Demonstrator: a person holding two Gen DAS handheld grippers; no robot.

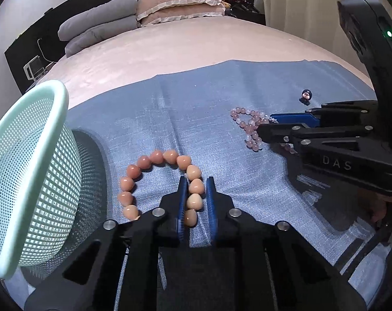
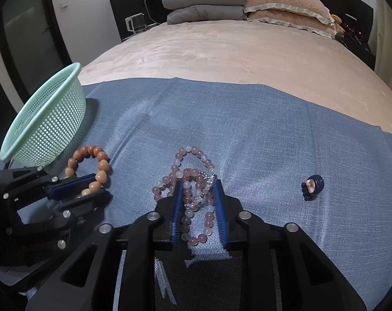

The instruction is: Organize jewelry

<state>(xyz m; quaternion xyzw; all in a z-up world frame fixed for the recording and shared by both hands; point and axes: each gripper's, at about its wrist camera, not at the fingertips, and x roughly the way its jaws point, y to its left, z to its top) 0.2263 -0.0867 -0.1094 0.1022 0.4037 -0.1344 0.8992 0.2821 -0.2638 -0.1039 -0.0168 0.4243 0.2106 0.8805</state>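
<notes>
Two pickups pending: left gripper part-open astride peach bead bracelet; right gripper part-open astride pink bead strand. Next: close, carry to mint basket, far left.

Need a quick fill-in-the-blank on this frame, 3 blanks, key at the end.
1. The left tongs straddle the ____-coloured bead bracelet.
2. The right tongs straddle a heap of pink and ____ beads.
3. The mint mesh basket stands on the blue cloth, left of both bracelets, and the small figurine lies to their ____.

Missing words: orange; white; right
</notes>
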